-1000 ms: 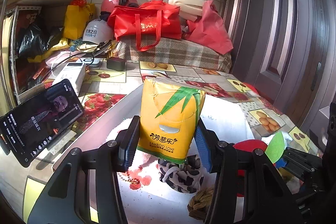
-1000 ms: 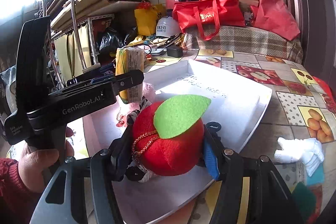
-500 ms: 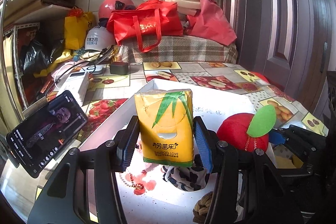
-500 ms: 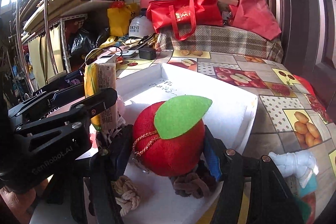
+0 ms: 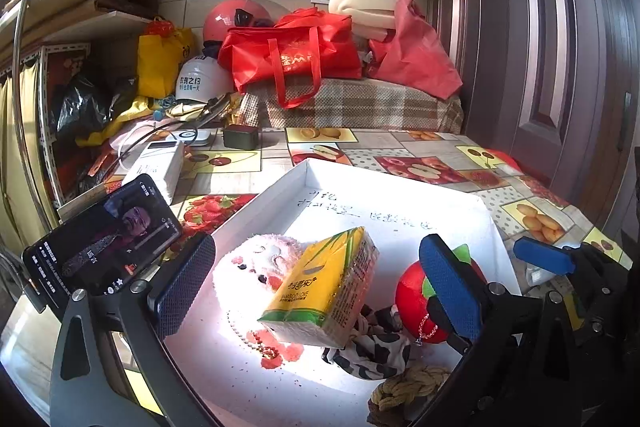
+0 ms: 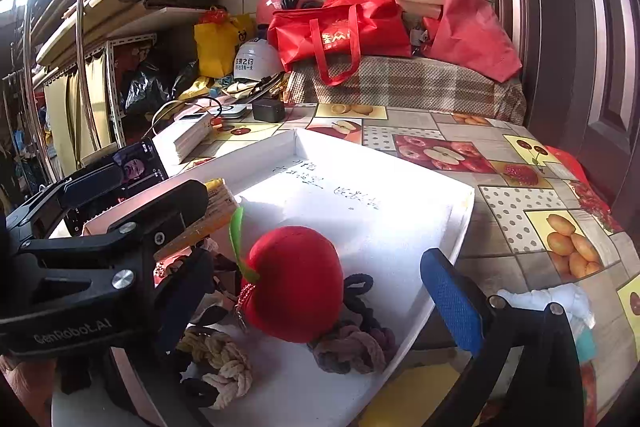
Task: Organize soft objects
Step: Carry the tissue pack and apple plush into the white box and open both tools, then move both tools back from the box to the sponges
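Both grippers, left (image 5: 316,283) and right (image 6: 320,291), have just spread wide, gripping nothing. Tissue pack (image 5: 324,287) lies tilted on the plush (image 5: 256,267); apple (image 6: 292,283) rests on rope knots (image 6: 348,347), all inside the white tray (image 6: 400,211).

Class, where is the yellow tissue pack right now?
In the left wrist view the yellow tissue pack lies tilted in the white tray, leaning on the pink plush, left of the red apple toy.

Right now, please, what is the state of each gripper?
Left gripper: open, jaws just opened; yellow tissue pack between them, unpressed.
Right gripper: open, just opened; red plush apple released.
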A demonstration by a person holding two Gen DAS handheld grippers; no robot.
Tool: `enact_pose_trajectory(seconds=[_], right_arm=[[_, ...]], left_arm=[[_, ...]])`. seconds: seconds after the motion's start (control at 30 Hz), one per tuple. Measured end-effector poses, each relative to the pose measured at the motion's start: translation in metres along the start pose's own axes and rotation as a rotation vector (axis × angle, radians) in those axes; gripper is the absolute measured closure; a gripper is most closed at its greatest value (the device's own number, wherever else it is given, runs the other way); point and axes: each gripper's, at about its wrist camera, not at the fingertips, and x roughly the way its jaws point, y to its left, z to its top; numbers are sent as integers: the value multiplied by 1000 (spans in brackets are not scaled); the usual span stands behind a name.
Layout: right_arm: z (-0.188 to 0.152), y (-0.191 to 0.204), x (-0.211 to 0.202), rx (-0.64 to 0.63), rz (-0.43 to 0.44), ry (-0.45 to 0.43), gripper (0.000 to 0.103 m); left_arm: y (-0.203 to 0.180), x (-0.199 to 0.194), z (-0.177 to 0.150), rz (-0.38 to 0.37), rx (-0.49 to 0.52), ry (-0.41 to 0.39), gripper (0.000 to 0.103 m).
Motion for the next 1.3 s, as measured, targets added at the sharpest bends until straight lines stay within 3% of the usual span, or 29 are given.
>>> enact_pose_trajectory(seconds=[0.97, 1.3], right_arm=[[0, 3, -8, -11, 0, -58, 0], [-3, 1, -14, -13, -3, -57, 0]], left_arm=[[6, -3, 2, 1, -20, -12, 0], [-4, -11, 2, 27, 14, -51, 0]])
